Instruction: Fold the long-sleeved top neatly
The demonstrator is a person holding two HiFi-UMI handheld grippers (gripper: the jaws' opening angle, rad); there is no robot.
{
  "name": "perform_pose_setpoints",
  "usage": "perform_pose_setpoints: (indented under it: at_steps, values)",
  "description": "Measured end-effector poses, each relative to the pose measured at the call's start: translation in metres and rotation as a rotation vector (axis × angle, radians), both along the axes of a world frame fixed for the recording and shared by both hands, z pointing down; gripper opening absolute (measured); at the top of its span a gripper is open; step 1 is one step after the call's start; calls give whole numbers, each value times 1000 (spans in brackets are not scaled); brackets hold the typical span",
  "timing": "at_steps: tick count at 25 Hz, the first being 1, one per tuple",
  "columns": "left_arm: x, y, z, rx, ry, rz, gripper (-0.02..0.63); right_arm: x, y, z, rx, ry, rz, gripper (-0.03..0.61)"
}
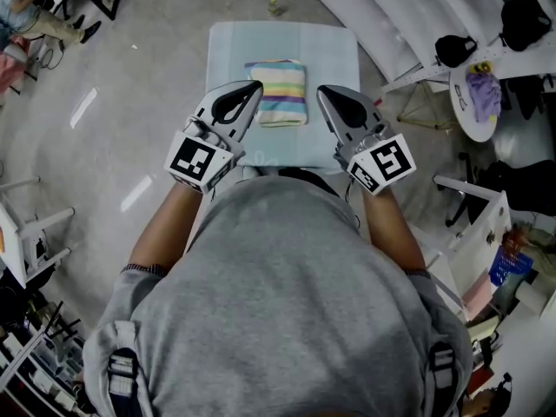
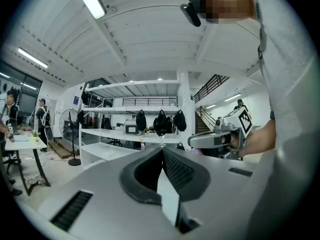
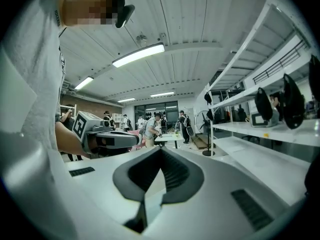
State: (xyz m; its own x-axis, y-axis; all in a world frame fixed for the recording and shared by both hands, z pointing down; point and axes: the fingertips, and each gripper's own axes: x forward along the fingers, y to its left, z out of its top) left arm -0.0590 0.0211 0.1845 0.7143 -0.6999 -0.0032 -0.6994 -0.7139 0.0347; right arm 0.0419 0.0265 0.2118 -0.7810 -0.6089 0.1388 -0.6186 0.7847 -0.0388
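Long-sleeved top [image 1: 276, 92]: one, folded to a small rectangle, striped yellow, green, blue, pink and white, lying flat mid-way across pale blue table [image 1: 334, 50]. Two grippers, raised and pointing roughly level, flanking the top in head view, neither touching it. Left gripper [image 1: 254, 87] clenched, ribbed pads meeting at the tips, nothing between. Right gripper [image 1: 323, 92] clenched the same way, also empty. Two marker cubes, one per gripper: left cube [image 1: 198, 162], right cube [image 1: 388, 163], visible faces carrying black-and-white square patterns, the only markings clear enough to make out. Bare forearms and grey shirt of one person filling lower head view. Left gripper view: white shelf rack [image 2: 130, 134] with three dark bags [image 2: 161, 122] hanging in a row, one standing fan [image 2: 68, 125] to its left. Right gripper view: several people around one small table far back, too small for detail.
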Motion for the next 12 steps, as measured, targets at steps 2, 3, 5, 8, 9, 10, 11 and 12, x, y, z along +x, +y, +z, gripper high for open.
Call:
perform_pose_setpoints:
  at_steps: [2,3,5,8,9,10,11,12]
  values:
    - [1,0,-1,-13,12,-2,17,-1,0,0,0,5,-1,8]
    - [2,0,-1,-17,13,-1,17,-2,1,1,-1,9,-3,8]
    - [5,1,0,-21,12,3,17,-2,3,2,-3,12,-8,8]
    - [6,3,0,-17,7,3,17,-2,4,3,-7,14,-13,8]
    - [6,3,0,-16,6,2,17,-2,4,4,-9,15,-13,8]
    - [5,3,0,-16,4,-1,17,-1,4,4,-11,15,-14,8]
    - [5,3,0,-17,5,-3,17,-1,4,4,-12,16,-15,8]
    - [5,3,-1,-17,5,-6,17,0,4,4,-13,17,-17,8]
